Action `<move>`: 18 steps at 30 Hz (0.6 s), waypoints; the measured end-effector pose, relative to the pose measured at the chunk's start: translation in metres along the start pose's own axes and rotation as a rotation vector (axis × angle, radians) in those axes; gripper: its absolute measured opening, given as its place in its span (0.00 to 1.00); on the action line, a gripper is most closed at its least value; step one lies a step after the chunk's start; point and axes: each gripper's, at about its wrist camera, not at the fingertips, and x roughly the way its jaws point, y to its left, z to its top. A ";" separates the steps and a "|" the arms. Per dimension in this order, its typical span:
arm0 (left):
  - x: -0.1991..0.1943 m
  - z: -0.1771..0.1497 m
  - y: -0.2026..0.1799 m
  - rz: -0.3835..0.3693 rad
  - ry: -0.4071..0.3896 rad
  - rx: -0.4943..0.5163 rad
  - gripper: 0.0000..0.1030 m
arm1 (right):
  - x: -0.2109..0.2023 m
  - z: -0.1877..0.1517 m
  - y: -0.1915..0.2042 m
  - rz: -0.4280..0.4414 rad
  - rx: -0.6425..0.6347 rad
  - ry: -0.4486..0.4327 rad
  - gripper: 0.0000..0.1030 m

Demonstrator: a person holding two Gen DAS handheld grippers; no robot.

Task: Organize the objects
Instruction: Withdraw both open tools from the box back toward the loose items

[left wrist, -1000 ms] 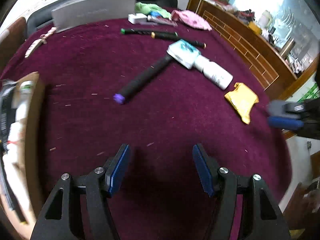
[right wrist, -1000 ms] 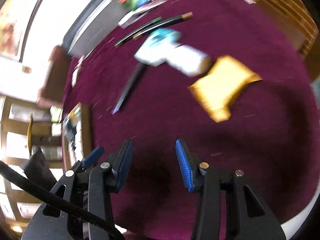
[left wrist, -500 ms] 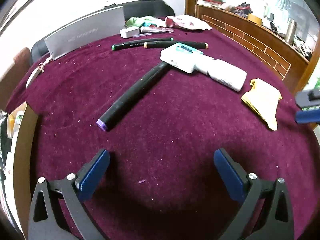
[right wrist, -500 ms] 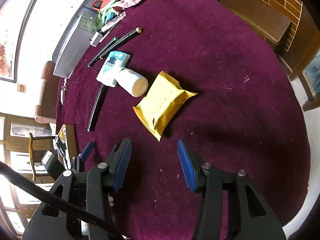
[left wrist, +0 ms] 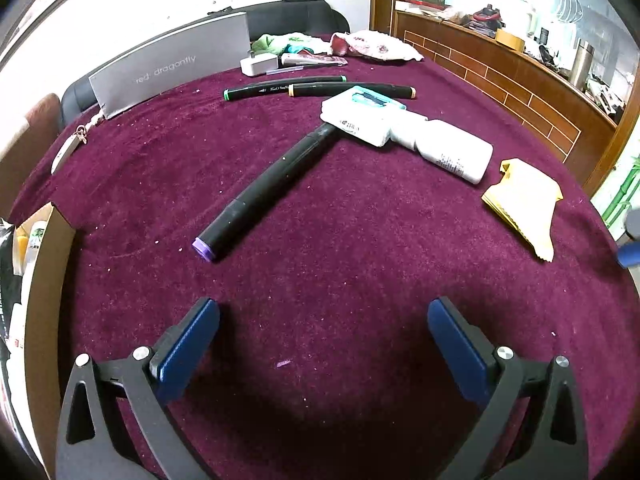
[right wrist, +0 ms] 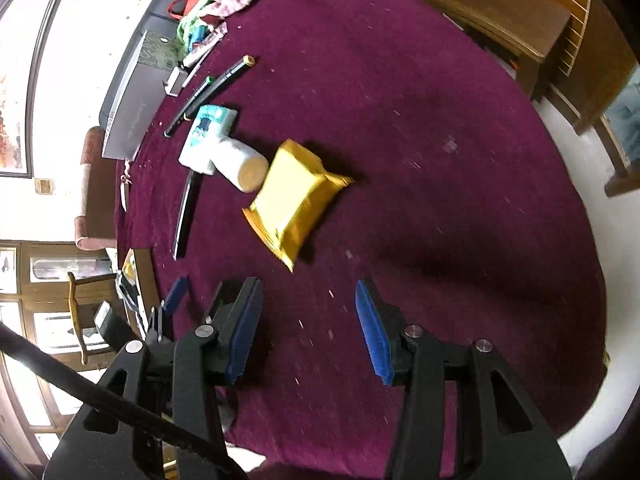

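Note:
My left gripper (left wrist: pixel 323 308) hangs low over the maroon tablecloth (left wrist: pixel 360 264), open wide with nothing between its fingers. Ahead of it lies a black marker with a purple cap (left wrist: pixel 264 188), its far end touching a white and teal tissue pack (left wrist: pixel 364 116). A white bottle (left wrist: pixel 452 152) lies on its side against the pack. A yellow packet (left wrist: pixel 520 204) lies to the right. In the right wrist view, my right gripper (right wrist: pixel 308 286) is open and empty, a short way in front of the yellow packet (right wrist: pixel 292 196). The bottle (right wrist: pixel 240 162) lies just beyond it.
A cardboard box (left wrist: pixel 48 264) with several items stands at the left table edge. At the back are two more markers (left wrist: pixel 280 88), a grey box (left wrist: pixel 172 68), a white charger (left wrist: pixel 258 66) and crumpled cloths (left wrist: pixel 372 44). A wooden counter (left wrist: pixel 500 72) runs along the right.
My left gripper's jaws spread from half open to wide a second ago, then held still. My right gripper shifted, so the yellow packet now lies almost straight ahead of its jaws.

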 end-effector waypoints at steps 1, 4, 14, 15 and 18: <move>0.000 0.000 0.000 0.000 0.000 0.000 0.98 | -0.001 -0.002 -0.001 -0.001 0.006 0.007 0.47; 0.000 0.000 0.000 0.000 0.000 0.000 0.98 | -0.005 -0.010 -0.008 0.009 0.030 0.031 0.47; 0.000 0.000 0.001 -0.001 0.000 0.001 0.98 | -0.017 -0.015 -0.010 -0.028 0.029 -0.006 0.47; 0.000 0.000 0.001 -0.001 0.000 0.001 0.98 | -0.019 -0.016 -0.009 -0.028 0.025 -0.010 0.47; 0.000 0.000 0.001 -0.001 0.000 0.001 0.98 | -0.021 -0.017 -0.011 -0.034 0.025 -0.015 0.47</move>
